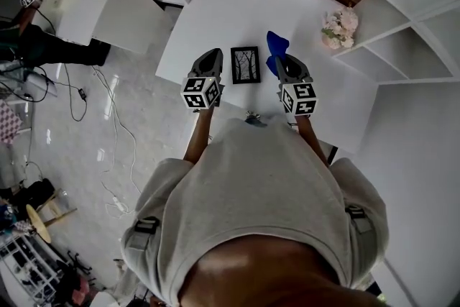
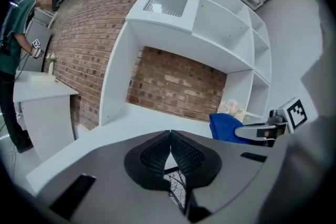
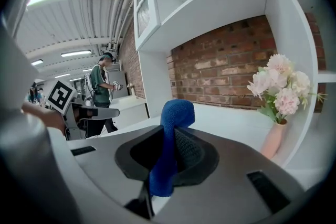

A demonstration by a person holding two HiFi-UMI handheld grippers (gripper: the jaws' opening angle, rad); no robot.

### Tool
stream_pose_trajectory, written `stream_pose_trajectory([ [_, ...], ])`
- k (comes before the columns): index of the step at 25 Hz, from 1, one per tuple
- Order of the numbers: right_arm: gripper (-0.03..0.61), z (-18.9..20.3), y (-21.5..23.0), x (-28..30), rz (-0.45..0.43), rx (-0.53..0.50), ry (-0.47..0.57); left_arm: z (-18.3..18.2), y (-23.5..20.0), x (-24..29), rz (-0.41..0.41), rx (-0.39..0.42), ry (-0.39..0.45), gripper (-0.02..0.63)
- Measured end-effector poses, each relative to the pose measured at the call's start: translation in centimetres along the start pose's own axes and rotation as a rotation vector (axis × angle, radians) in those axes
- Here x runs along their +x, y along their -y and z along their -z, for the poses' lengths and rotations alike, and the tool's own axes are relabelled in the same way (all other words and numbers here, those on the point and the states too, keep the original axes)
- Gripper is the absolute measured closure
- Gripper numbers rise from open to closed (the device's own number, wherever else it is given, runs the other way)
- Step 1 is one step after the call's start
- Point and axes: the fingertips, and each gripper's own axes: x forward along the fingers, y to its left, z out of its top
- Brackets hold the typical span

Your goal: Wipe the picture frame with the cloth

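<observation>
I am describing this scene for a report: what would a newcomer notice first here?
The bright blue cloth, pinched in the right gripper, stands out against the white table. A black picture frame showing bare trees lies flat between that gripper and the left gripper. Pale pink flowers stand at the far right.

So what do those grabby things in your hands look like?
The left gripper and the right gripper look alike: dark grey and wedge-shaped. Each carries a cube covered in black-and-white square markers. The jaws are lined with black pads that have a mesh texture. The person wears a light grey short-sleeved shirt.
</observation>
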Motion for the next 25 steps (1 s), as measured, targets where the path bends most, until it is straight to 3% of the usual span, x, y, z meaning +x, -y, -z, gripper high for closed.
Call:
stream_pose_trajectory([
  [13, 0.517, 2.0, -2.0, 4.4, -0.093, 0.014, -0.084, 5.4, -2.1, 0.7, -0.037, -0.033, -0.134, 0.597],
  [25, 0.517, 3.4, -5.7, 7.4, -0.071, 0.068, -0.138, 10.2, -2.5, 1.5, 0.081, -0.059, -0.279, 0.597],
])
